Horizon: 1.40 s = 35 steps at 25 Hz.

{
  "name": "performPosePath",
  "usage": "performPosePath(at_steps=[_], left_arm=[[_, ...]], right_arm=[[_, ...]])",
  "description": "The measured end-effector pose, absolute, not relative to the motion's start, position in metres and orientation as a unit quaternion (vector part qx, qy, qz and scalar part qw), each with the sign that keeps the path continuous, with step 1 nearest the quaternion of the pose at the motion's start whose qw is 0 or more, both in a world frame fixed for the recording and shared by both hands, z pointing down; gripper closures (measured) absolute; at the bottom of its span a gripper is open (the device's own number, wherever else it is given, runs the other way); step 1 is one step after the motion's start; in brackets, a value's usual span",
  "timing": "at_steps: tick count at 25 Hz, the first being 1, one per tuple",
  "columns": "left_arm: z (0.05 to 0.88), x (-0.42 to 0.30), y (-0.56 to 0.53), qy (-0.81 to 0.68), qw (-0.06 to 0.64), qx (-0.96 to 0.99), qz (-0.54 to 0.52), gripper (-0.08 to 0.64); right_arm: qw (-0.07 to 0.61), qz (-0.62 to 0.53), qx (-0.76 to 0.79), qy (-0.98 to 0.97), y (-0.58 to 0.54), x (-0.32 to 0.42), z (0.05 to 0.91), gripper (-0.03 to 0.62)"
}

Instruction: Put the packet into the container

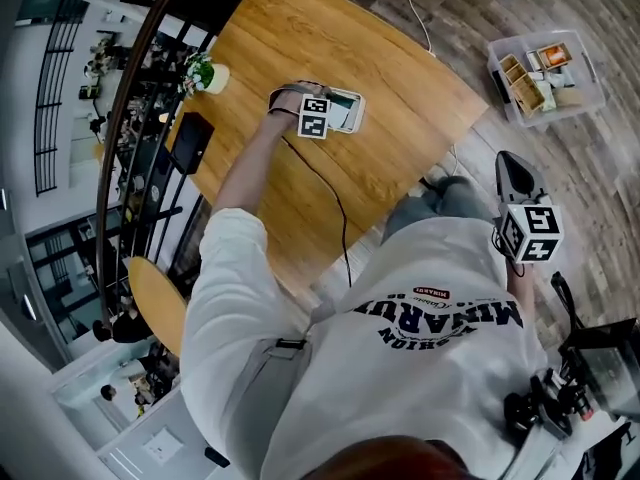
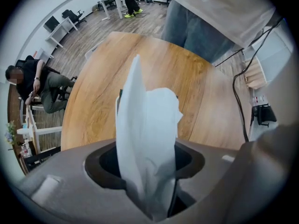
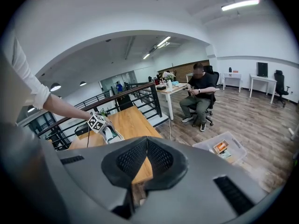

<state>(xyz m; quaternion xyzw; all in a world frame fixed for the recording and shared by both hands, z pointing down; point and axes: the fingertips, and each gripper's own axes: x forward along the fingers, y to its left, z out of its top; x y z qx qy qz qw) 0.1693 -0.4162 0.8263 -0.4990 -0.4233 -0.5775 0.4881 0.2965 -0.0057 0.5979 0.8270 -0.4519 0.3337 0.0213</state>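
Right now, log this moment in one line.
left gripper: shut on packet | right gripper: shut, empty | packet: over table | container: on floor

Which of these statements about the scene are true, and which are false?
1. The left gripper holds a white packet. True.
2. The right gripper holds a packet too. False: its jaws are together with nothing between them.
3. The clear plastic container stands on the wooden table. False: it stands on the floor beside the table.
4. A small potted plant stands on the table. True.
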Motion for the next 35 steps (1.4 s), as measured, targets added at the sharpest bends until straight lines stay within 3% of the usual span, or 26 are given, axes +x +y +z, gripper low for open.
performPosePath(at_steps=[23, 35], left_arm=[[0.876, 0.163, -0.423, -0.403, 0.477, -0.530, -0.574, 0.300], [0.870, 0.167, -0.431, -0.347, 0.528, -0.517, -0.577, 0.201]], right_arm=[[0.042, 0.355, 0.817, -0.452, -0.014, 0.276, 0.613, 0.583], [0.041, 0.350, 0.815, -0.459, -0.020, 0.278, 0.608, 0.584]])
